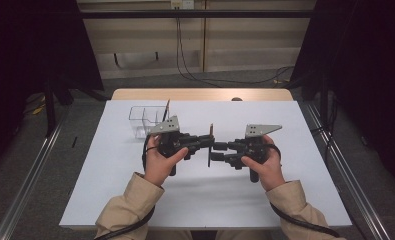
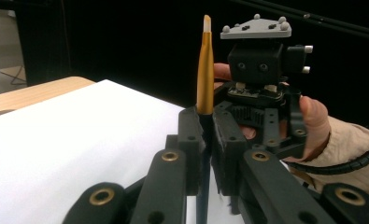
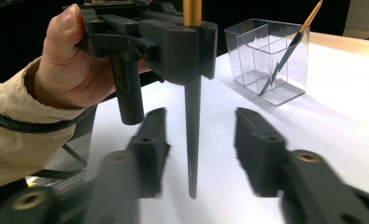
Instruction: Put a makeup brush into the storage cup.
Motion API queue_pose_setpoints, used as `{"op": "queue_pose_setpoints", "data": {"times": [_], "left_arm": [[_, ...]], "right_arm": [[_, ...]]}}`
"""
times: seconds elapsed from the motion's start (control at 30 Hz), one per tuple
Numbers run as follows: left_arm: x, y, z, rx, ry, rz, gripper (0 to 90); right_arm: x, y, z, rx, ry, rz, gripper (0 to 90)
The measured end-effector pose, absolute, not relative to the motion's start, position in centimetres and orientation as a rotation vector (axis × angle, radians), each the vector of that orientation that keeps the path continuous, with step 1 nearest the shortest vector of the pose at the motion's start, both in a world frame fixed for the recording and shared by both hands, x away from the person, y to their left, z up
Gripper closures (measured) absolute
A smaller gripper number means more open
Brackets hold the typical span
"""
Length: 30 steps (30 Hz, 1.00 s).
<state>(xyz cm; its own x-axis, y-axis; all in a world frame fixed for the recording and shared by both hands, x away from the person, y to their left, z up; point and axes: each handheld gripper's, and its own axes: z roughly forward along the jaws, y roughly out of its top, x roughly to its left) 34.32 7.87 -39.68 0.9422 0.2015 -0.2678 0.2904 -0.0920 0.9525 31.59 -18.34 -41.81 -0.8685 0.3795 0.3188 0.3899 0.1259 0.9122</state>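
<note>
A thin brush (image 1: pixel 211 145) with a gold ferrule (image 2: pixel 204 70) and a black handle (image 3: pixel 192 140) stands upright over the middle of the white table. My left gripper (image 1: pixel 208 142) is shut on it just below the ferrule, jaws pressed on both sides (image 2: pixel 205 137). My right gripper (image 1: pixel 217 150) faces the left one and is open. Its two jaws sit either side of the lower handle (image 3: pixel 201 149) without touching it. The handle tip hangs slightly above the table.
A clear, divided plastic holder (image 1: pixel 146 120) stands at the back left of the white sheet (image 1: pixel 135 190), with a second brush (image 3: pixel 289 46) leaning in it. The sheet covers a wooden table (image 1: pixel 200 94). Dark curtains hang on both sides.
</note>
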Motion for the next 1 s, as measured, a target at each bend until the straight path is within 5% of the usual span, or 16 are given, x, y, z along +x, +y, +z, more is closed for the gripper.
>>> {"op": "queue_pose_setpoints", "data": {"times": [0.27, 1.0], "left_arm": [[34.3, 8.5, -39.8, 1.673, 0.381, -0.066, 83.5], [34.4, 9.8, -39.9, 1.664, 0.395, -0.031, 83.4]], "right_arm": [[31.5, -19.0, -41.8, -0.815, -2.417, -1.907, 27.1], [30.7, -21.5, -41.9, -0.825, -2.49, -1.917, 8.9]]}}
